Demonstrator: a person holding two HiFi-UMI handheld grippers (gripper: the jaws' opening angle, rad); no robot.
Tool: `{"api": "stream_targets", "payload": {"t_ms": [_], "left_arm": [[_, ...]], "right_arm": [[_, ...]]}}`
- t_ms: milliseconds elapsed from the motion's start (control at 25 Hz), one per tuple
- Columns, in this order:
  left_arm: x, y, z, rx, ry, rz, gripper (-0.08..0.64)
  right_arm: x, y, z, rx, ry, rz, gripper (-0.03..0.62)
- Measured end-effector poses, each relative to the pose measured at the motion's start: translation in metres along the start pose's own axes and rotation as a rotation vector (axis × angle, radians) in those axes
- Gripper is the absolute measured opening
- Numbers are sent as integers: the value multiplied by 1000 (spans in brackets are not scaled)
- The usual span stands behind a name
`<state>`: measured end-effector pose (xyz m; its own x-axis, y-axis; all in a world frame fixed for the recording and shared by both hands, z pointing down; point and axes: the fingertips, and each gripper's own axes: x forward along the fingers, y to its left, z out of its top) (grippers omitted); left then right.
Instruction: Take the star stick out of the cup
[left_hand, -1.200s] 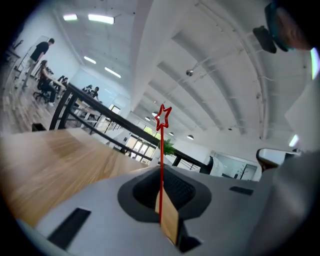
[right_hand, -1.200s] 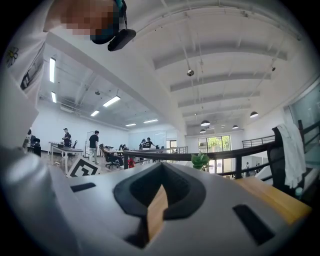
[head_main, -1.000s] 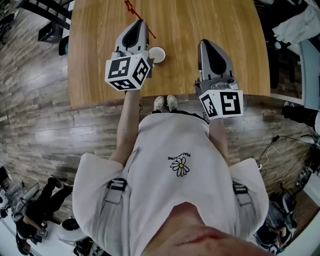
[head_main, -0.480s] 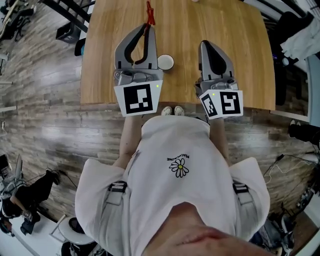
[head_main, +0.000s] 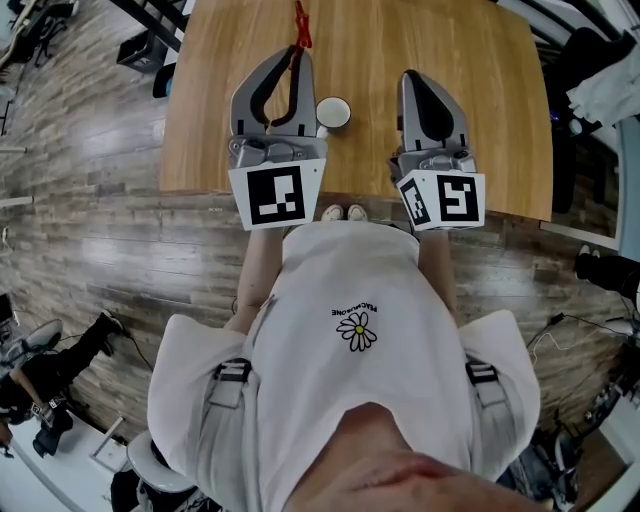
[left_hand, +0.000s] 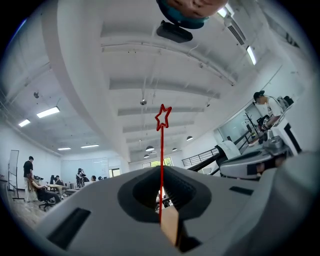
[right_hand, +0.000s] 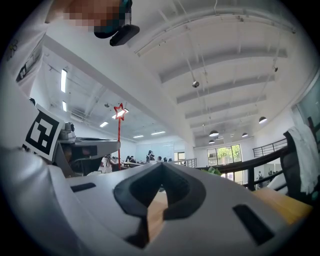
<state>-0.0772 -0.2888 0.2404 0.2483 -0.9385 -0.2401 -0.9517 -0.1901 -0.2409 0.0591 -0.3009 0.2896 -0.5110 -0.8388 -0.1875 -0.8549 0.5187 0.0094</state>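
My left gripper (head_main: 297, 58) is shut on the red star stick (head_main: 298, 24), which juts past its tips over the far part of the wooden table (head_main: 490, 100). In the left gripper view the stick (left_hand: 161, 165) rises straight up from the closed jaws (left_hand: 161, 172), with the star outline at its top. The white cup (head_main: 333, 112) stands upright on the table just right of the left gripper, free of the stick. My right gripper (head_main: 413, 82) hovers to the right of the cup, shut and empty (right_hand: 160, 166). The right gripper view also catches the star stick (right_hand: 119, 120) at its left.
The table's near edge runs just under both marker cubes, with the person's shoes (head_main: 340, 212) below it. Dark furniture (head_main: 150, 45) stands on the wooden floor left of the table. The gripper views look up at a ceiling, with distant people in an open office.
The left gripper has swung round with the stick so that its marker cube faces the head camera. The stick now points straight away and the cup stands uncovered beside it. The right gripper has barely moved.
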Motion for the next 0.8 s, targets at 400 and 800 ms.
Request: {"api": "stream_targets", "payload": {"t_ms": [400, 800], "left_arm": [[-3, -6, 3, -16, -7, -8, 28], [-6, -5, 3, -23, -10, 0, 28]], "right_arm": [[-6, 0, 3, -18, 2, -1, 6], [-7, 8, 2, -33, 12, 25, 6]]}}
